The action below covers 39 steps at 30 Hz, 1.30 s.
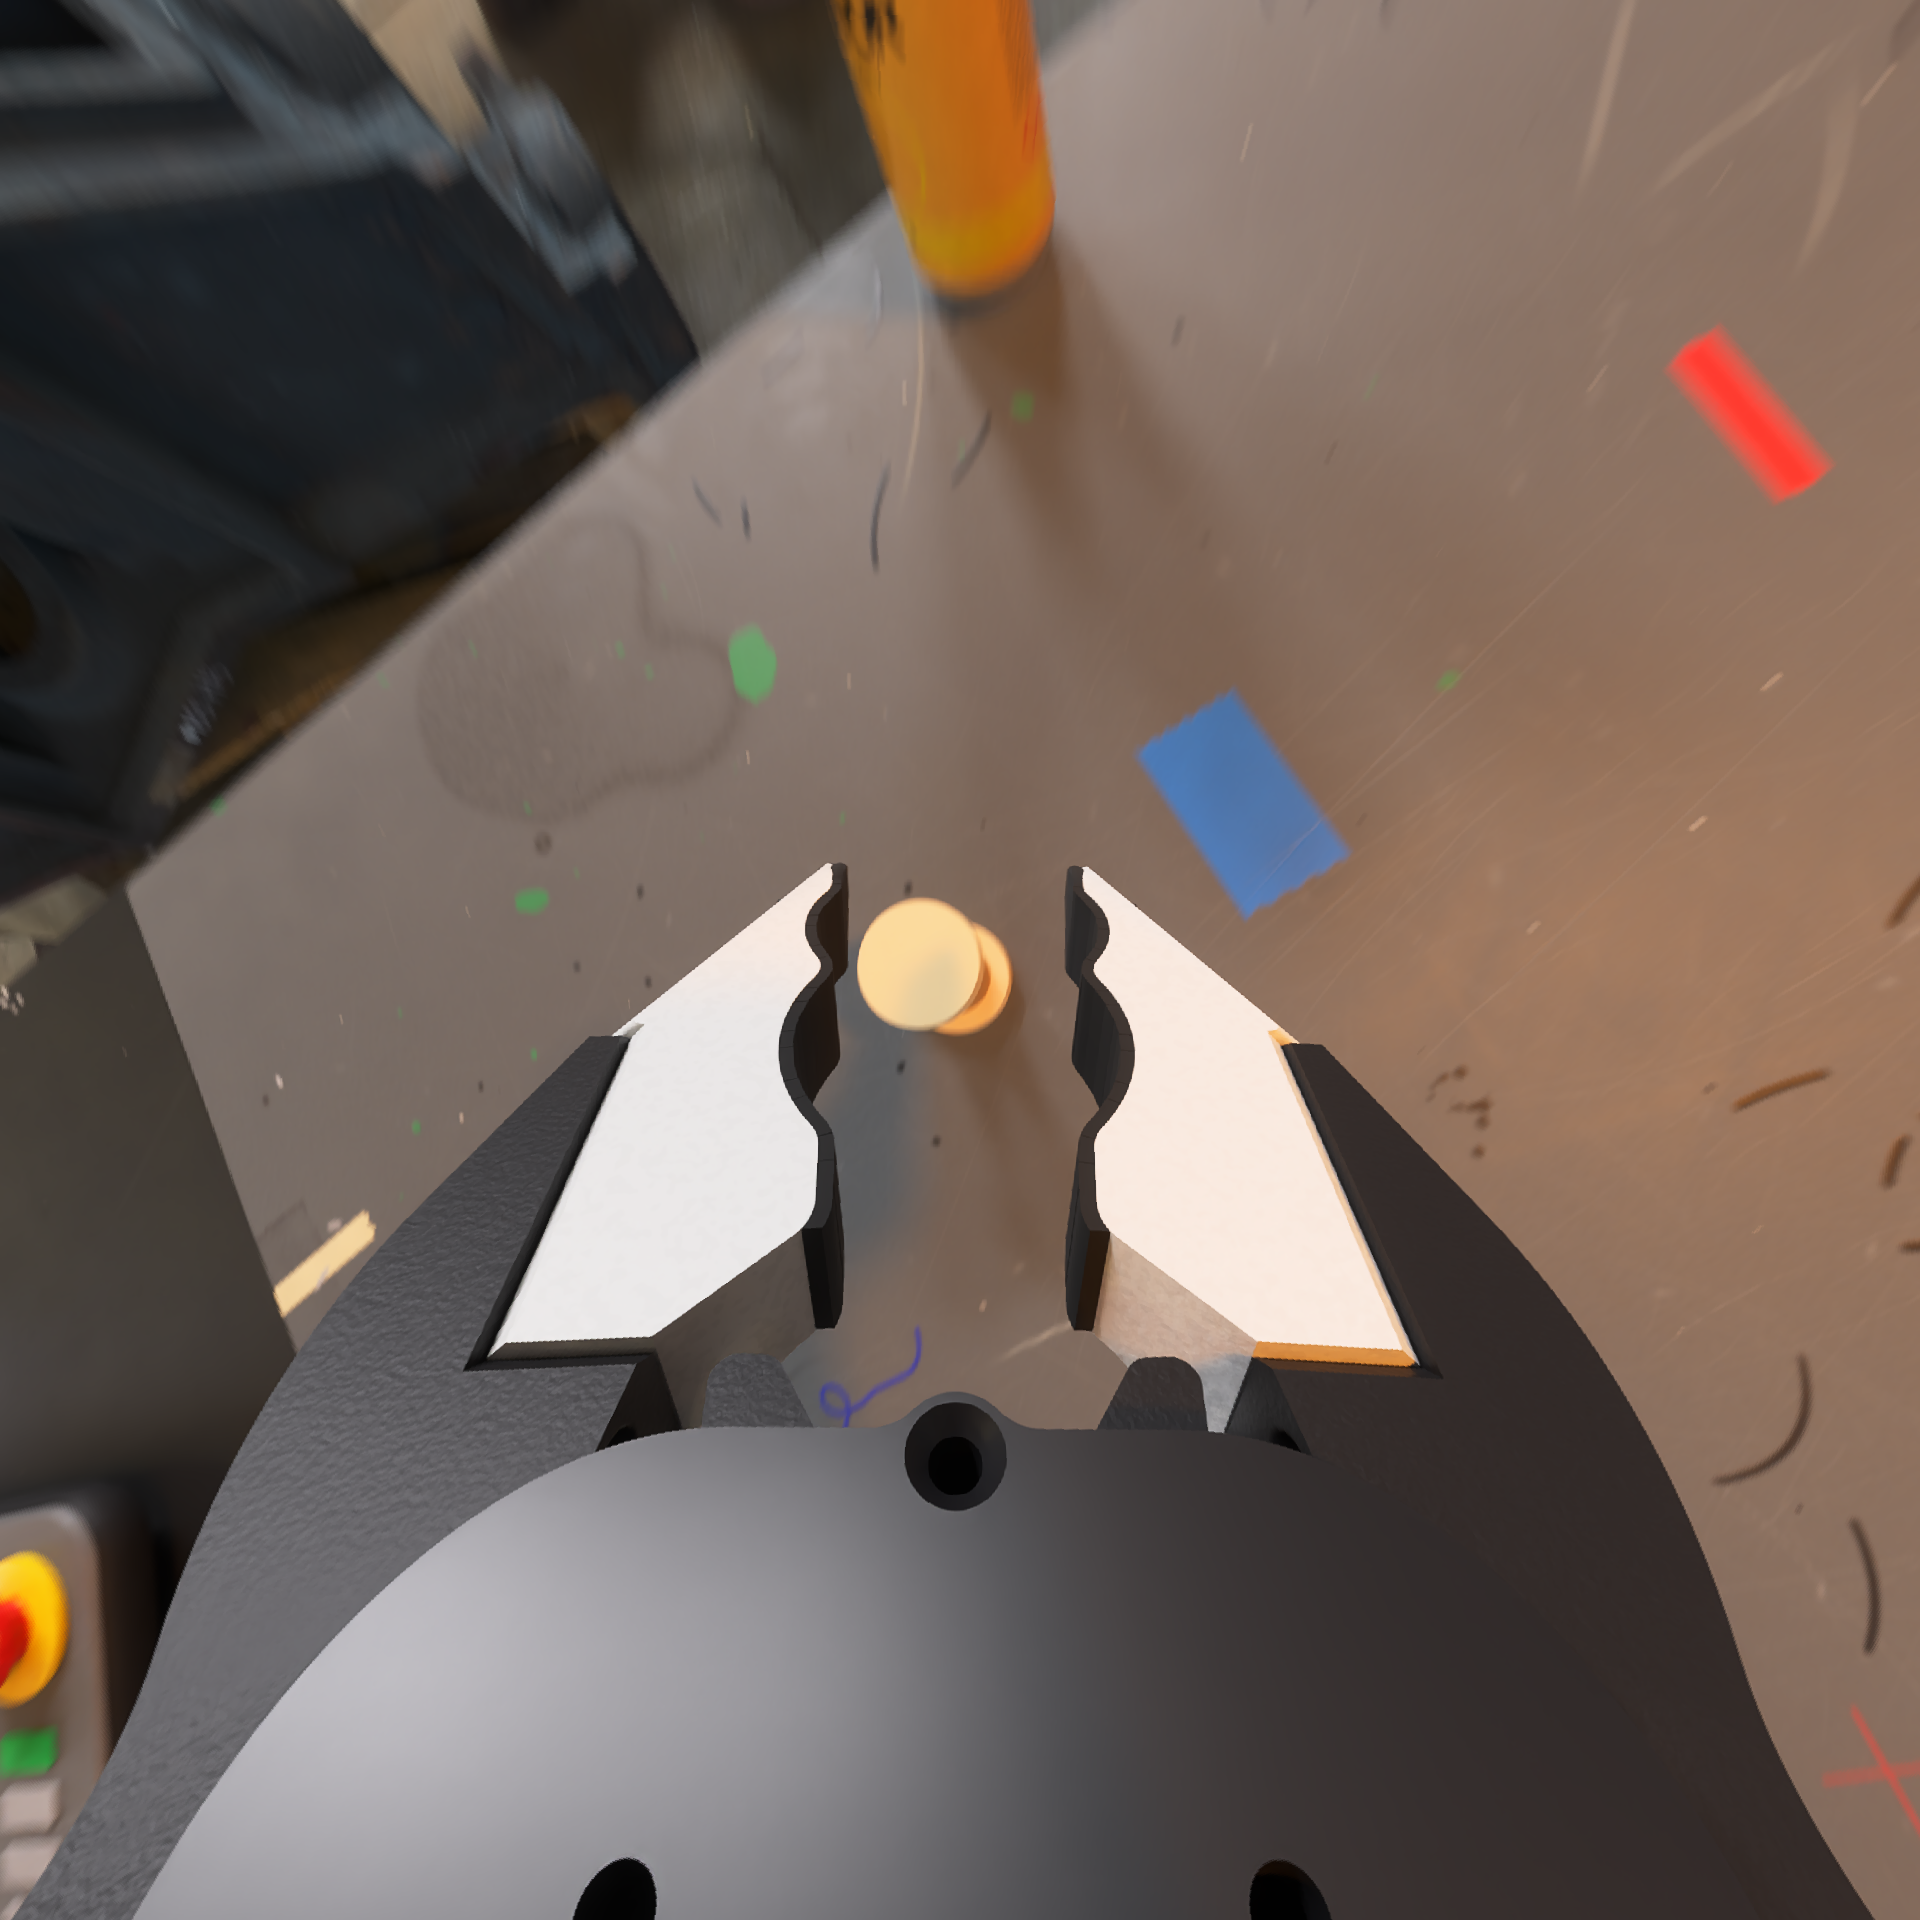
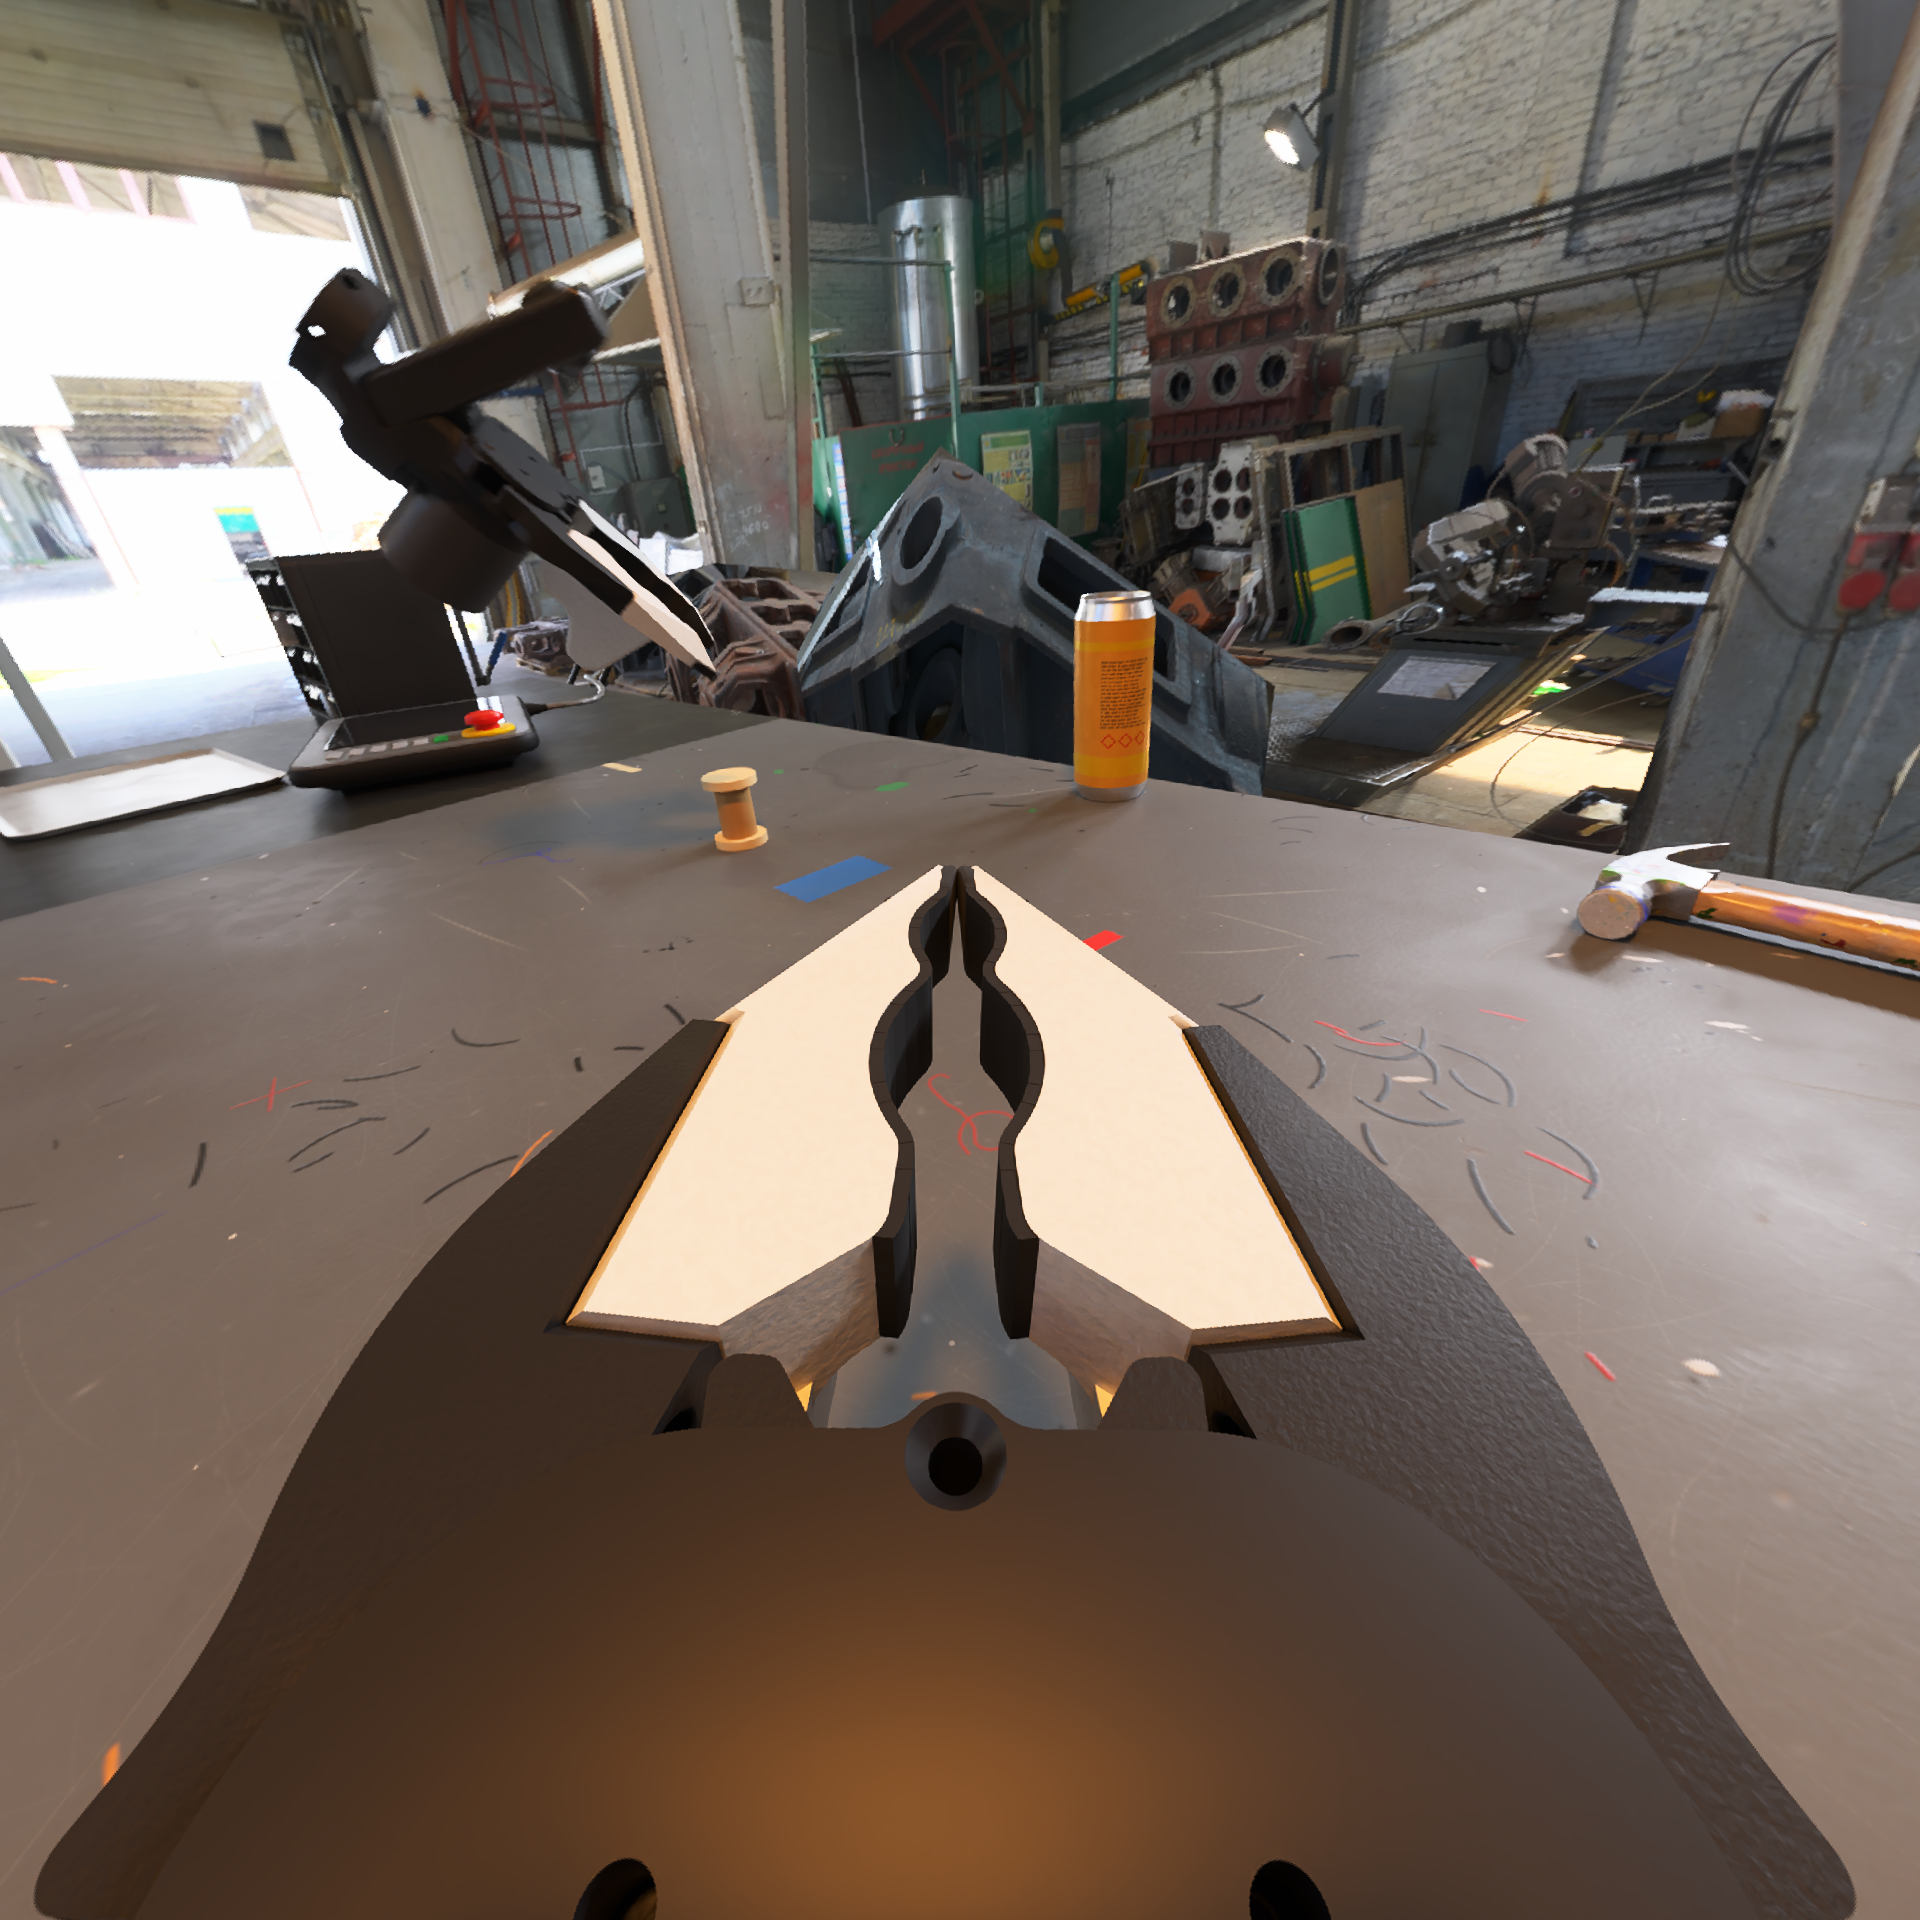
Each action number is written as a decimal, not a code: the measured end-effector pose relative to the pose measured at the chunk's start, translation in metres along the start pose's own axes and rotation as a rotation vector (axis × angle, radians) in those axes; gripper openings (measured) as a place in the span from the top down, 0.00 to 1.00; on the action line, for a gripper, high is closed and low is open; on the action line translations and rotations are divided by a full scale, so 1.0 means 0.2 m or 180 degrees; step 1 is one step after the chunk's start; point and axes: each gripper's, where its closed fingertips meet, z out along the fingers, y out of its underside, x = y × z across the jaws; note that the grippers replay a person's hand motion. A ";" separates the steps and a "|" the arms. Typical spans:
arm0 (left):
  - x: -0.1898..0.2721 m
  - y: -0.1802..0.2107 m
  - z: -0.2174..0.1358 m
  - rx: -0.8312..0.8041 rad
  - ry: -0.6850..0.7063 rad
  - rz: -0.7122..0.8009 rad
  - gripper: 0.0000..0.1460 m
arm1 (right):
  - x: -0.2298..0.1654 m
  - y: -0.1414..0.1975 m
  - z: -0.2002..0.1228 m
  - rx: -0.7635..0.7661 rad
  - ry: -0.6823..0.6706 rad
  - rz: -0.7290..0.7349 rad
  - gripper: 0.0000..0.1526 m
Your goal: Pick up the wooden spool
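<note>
The wooden spool (image 1: 928, 966) stands upright on the brown table, seen from above in the left wrist view. My left gripper (image 1: 956, 883) is open and hovers above it, pointing down, with the spool showing between the fingertips and touching neither. In the right wrist view the spool (image 2: 735, 809) stands at the far left-centre of the table, and the left gripper (image 2: 675, 634) hangs tilted in the air above and left of it. My right gripper (image 2: 957, 878) is shut and empty, low over the table, well short of the spool.
An orange can (image 2: 1112, 694) stands at the far table edge; it also shows in the left wrist view (image 1: 956, 145). A hammer (image 2: 1745, 902) lies at the right. A control pendant (image 2: 416, 740) with a red button sits at the far left. Blue tape (image 1: 1242, 802) and red tape (image 1: 1749, 414) lie flat.
</note>
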 end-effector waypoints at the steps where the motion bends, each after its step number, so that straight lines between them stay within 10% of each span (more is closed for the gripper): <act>1: -0.01 0.04 0.04 -0.0223 0.0017 0.0013 0.70 | 0.00 0.01 0.00 -0.0016 -0.0018 -0.0003 1.00; 15: -0.05 0.39 0.34 -0.1621 0.0120 -0.0059 0.72 | -0.05 0.04 0.03 -0.0112 -0.0268 0.0045 1.00; 28: -0.01 0.33 0.29 -0.1404 0.0117 0.0160 0.73 | -0.06 0.04 0.02 -0.0099 -0.0293 0.0044 1.00; 39: 0.50 -0.23 -0.20 -0.0133 0.0430 0.1033 0.73 | -0.04 0.02 0.01 -0.0061 -0.0224 0.0016 1.00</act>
